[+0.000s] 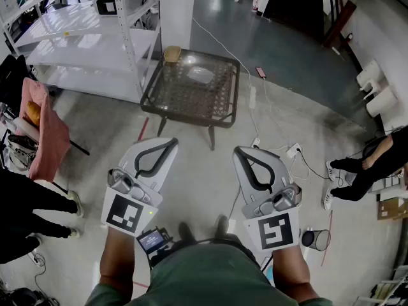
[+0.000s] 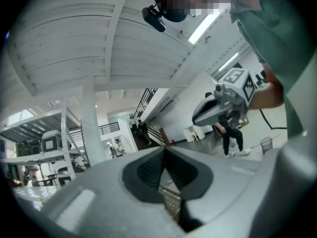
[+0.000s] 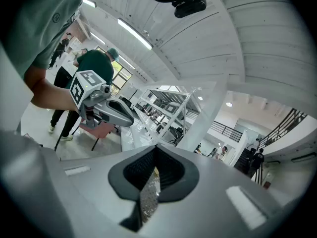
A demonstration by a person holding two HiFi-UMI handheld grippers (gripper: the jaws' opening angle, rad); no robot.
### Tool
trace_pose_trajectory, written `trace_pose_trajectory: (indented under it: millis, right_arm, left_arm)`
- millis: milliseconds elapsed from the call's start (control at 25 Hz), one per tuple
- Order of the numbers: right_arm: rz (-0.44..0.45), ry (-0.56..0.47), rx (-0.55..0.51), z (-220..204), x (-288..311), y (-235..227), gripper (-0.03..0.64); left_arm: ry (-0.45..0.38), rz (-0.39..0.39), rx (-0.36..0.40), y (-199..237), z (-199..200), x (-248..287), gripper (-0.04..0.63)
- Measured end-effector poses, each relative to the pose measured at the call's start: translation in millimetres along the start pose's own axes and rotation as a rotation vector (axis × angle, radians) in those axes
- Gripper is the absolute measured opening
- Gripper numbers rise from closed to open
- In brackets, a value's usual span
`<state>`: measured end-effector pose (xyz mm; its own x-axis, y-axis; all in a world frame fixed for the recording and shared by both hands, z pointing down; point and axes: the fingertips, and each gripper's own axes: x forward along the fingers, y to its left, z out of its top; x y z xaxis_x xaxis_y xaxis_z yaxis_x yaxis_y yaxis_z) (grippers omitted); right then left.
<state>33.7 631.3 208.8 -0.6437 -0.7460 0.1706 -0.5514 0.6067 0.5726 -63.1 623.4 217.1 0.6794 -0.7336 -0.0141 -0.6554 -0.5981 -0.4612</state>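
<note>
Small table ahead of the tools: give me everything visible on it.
The table is low and square, with a dark metal frame, splayed legs and a see-through mesh-patterned top. It stands on the concrete floor beside the white shelving. A small tan thing sits on its far left corner, a pale flat one near the middle.

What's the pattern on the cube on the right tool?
The cube carries a black-and-white square marker; the head view shows it best.

A workshop or lab hall: white metal shelving racks (image 1: 83, 43), bare concrete floor (image 1: 299, 75), loose cables (image 1: 268, 116), high white ceiling.
</note>
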Motion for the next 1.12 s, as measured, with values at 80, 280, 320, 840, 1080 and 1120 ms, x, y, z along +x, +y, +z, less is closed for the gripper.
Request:
trace_pose_trajectory:
  millis: [80,280,320,840,1080,1120]
  right_arm:
    - [0.0,0.0,0.002,1.7,8.9,1.3,0.005]
    - [0.003,0.004,0.006,4.1,22.5,2.9,0.005]
    - [0.004,0.005,0.006,3.8,24.3,3.6,0.005]
    - [0.027,-0.007,0.032,4.6,38.3,4.2,0.006]
    - [0.031,-0.019,0.058,-9.5,37.8,-8.1,0.006]
    - [0.029,-0.026,0.064,-12.9,38.8,-13.4,0.006]
  left_arm:
    - [0.001,0.0,-0.002,7.1,-4.9,-0.9,0.002]
    - [-0.004,0.003,-0.008,17.7,-11.7,-1.7,0.002]
    - [-0.001,0.004,-0.012,18.3,-13.7,-2.1,0.0]
    - [0.007,0.001,-0.014,26.8,-22.4,3.8,0.002]
    - [0.014,-0.011,-0.021,18.2,-26.1,24.4,0.002]
    - [0.02,-0.012,-0.018,17.5,-26.7,29.5,0.002]
